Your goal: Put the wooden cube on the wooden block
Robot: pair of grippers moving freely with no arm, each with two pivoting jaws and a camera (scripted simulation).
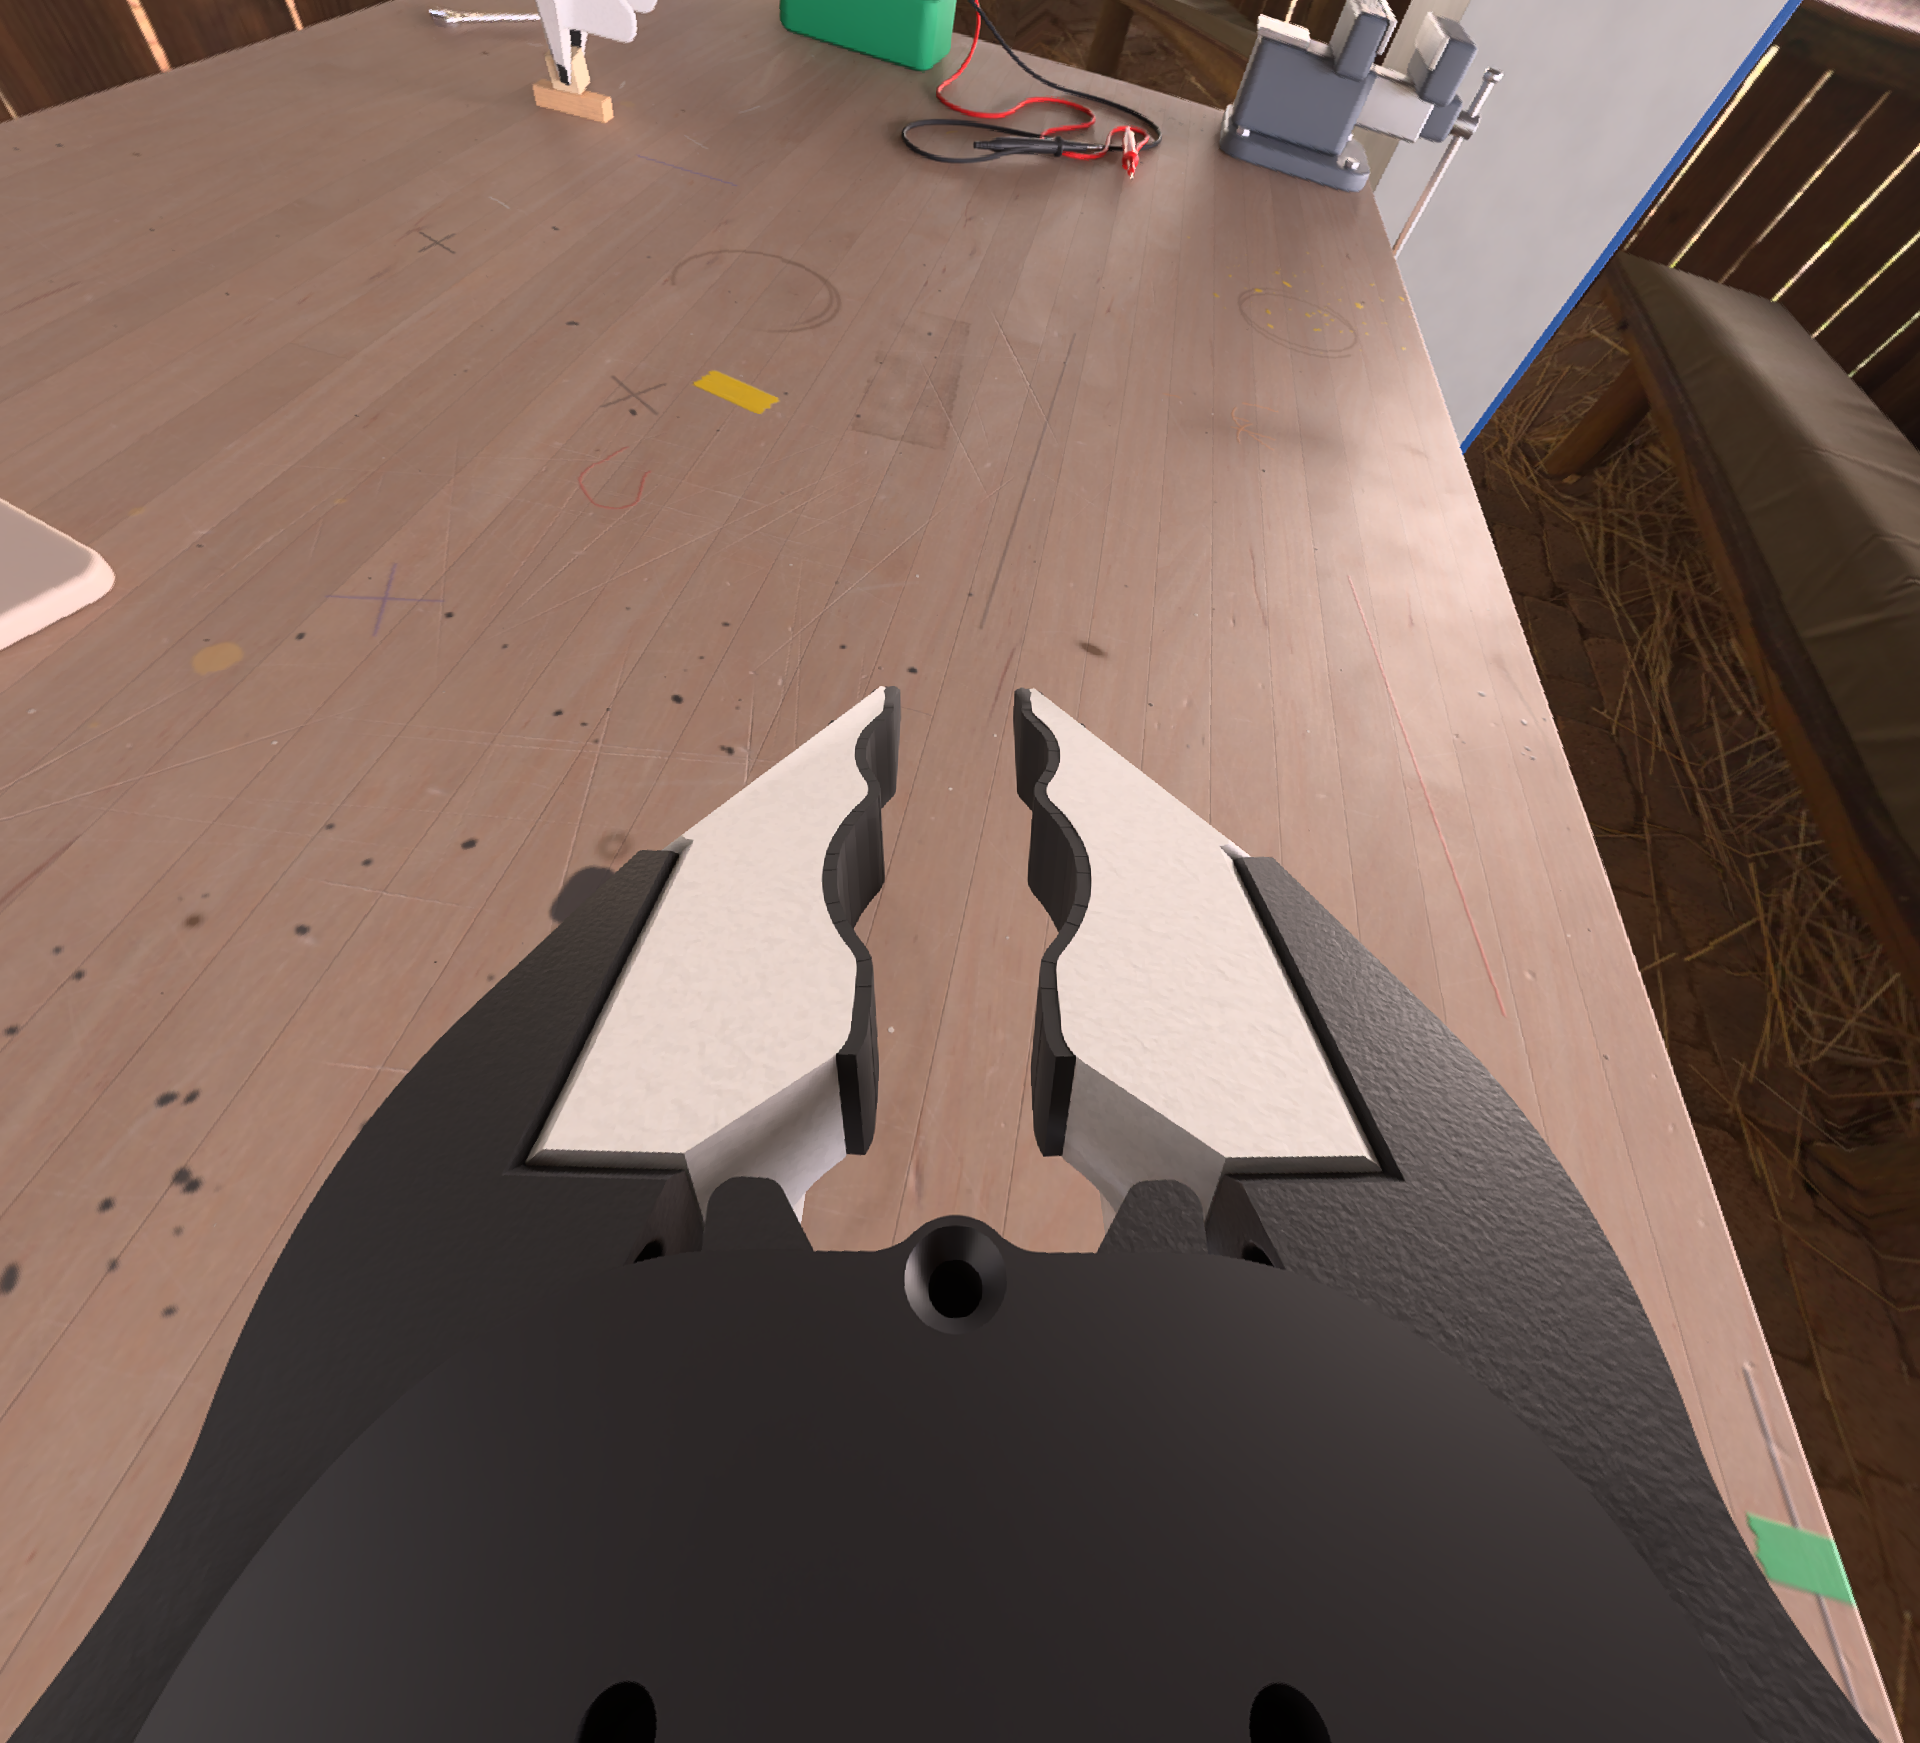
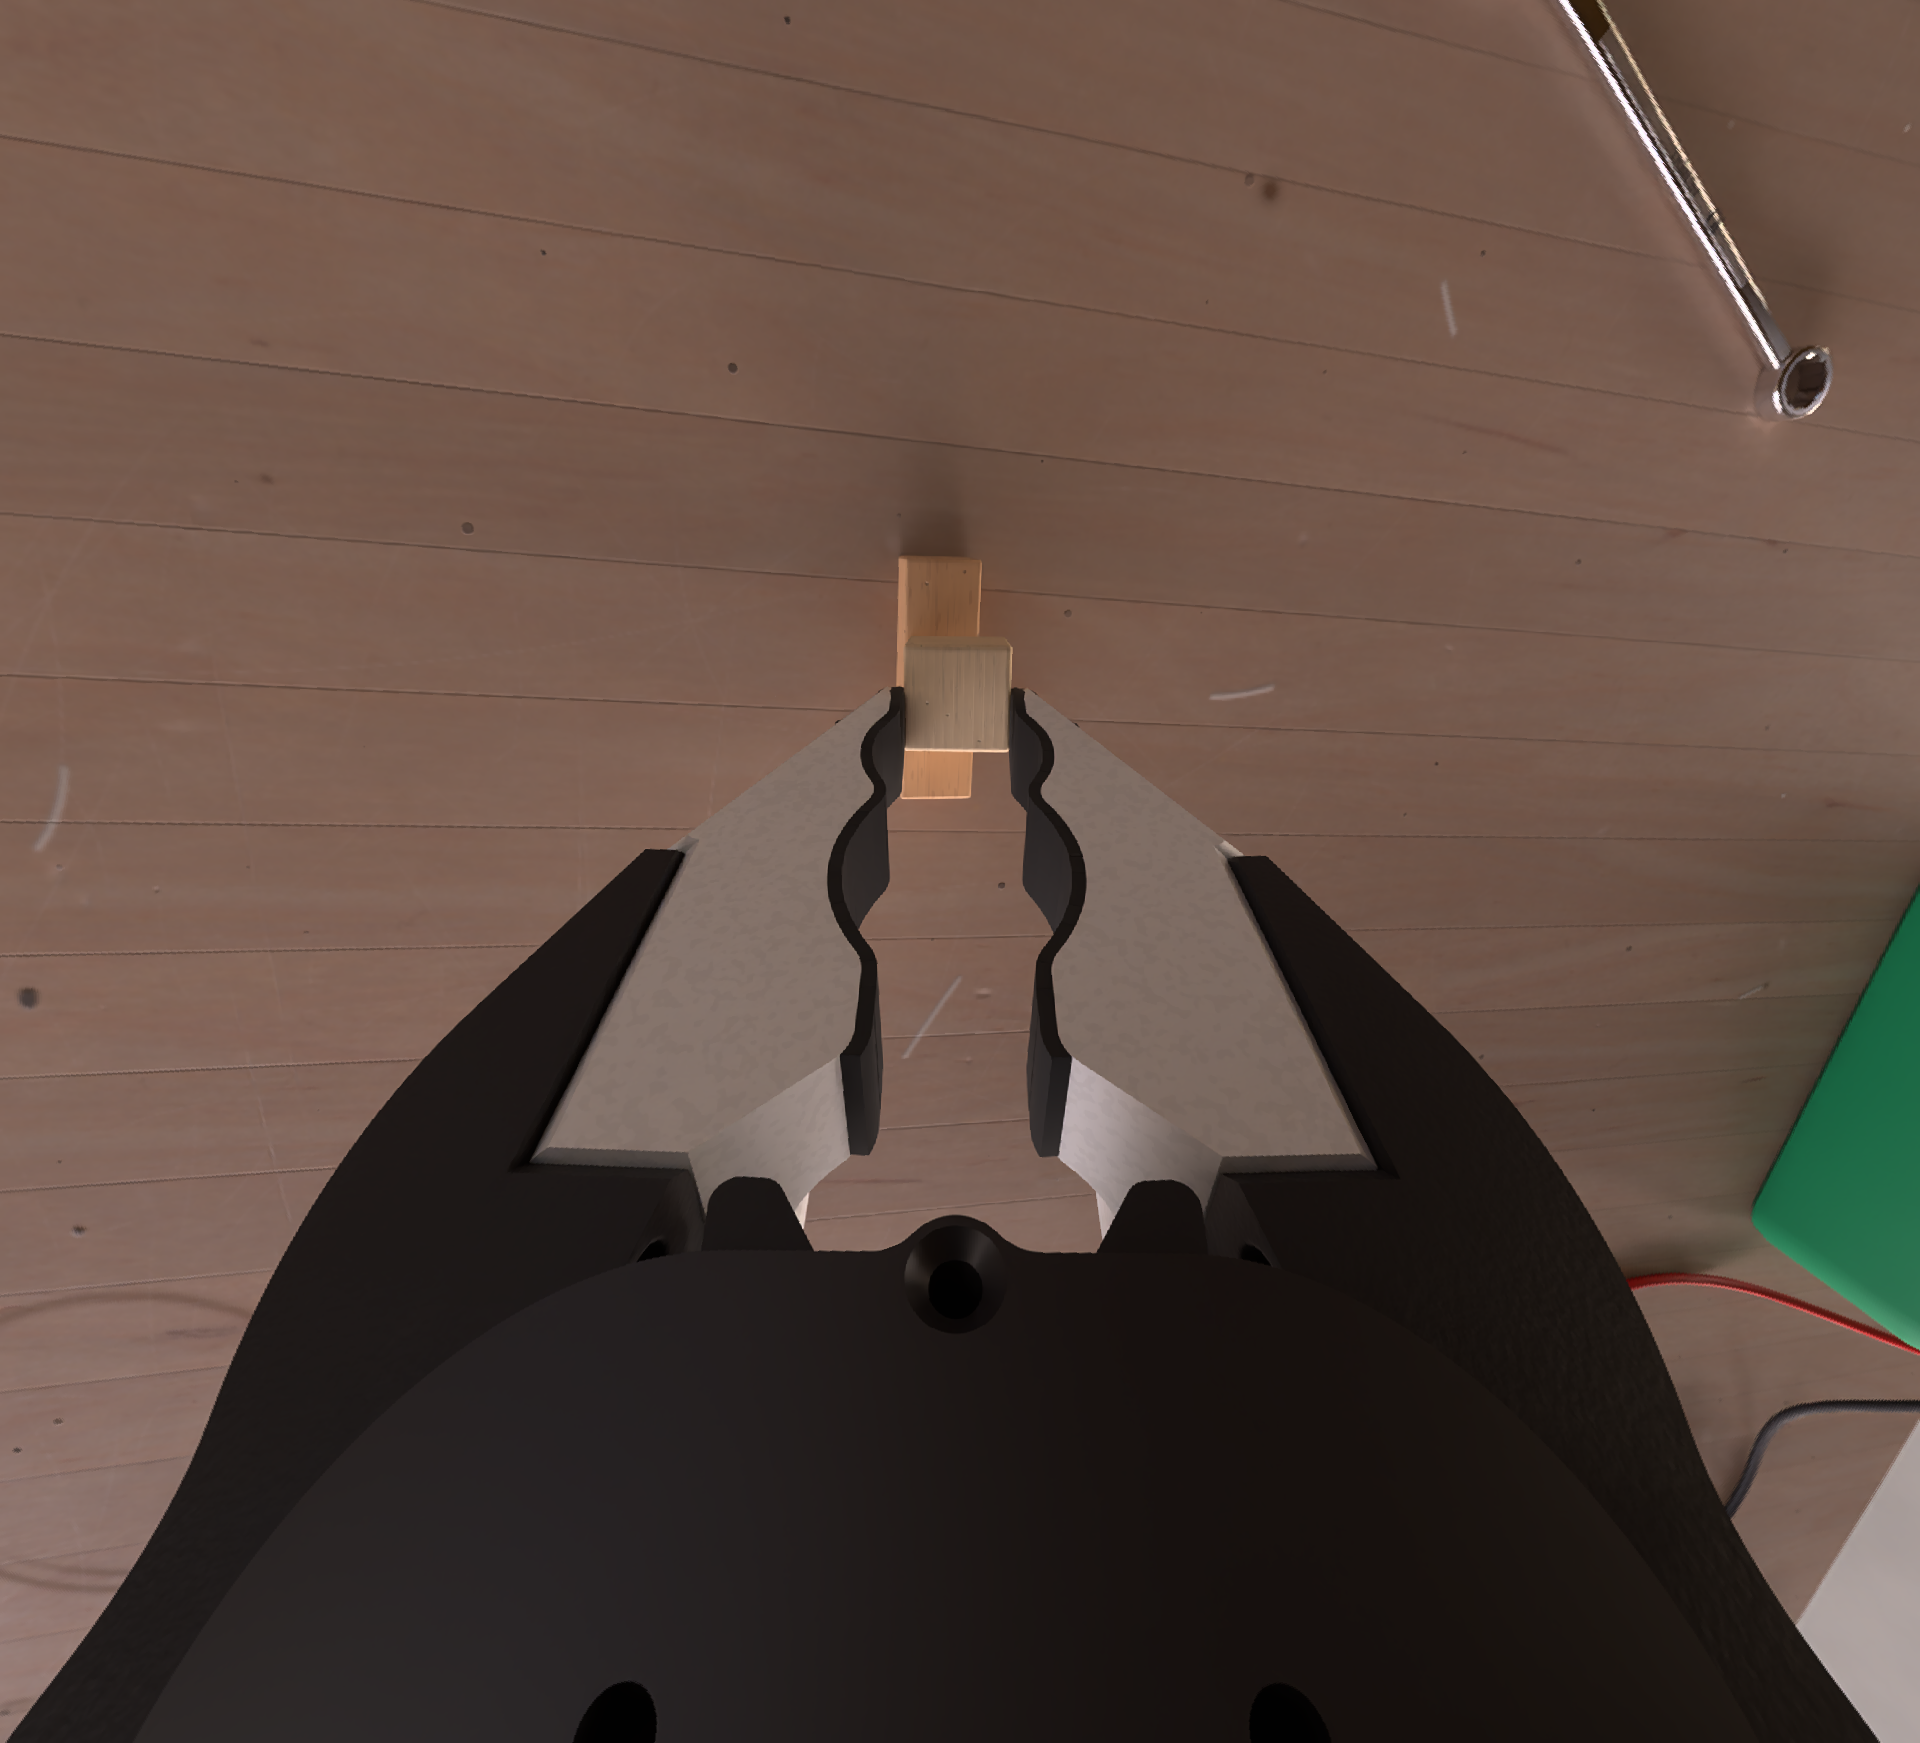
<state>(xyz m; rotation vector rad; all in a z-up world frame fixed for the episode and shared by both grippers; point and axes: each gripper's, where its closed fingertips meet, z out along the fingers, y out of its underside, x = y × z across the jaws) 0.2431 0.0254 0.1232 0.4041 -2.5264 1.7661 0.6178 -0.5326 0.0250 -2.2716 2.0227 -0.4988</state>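
Note:
The pale wooden cube (image 2: 957,694) sits between my right gripper's (image 2: 957,706) fingertips, which touch both its sides. Directly under it the longer, orange-toned wooden block (image 2: 940,597) lies flat on the table, showing beyond and before the cube. In the left wrist view the right gripper (image 1: 566,67) points straight down at the far left, with the cube (image 1: 575,75) just on top of the block (image 1: 572,104); I cannot tell if they touch. My left gripper (image 1: 957,706) is open and empty, low over the table's near right part.
A wrench (image 2: 1662,135) lies right of the block. A green box (image 1: 868,5) with red and black leads (image 1: 1039,124) and a grey vise (image 1: 1340,98) stand at the back right. A white tray corner (image 1: 42,571) is at the left. The table edge (image 1: 1507,602) runs along the right.

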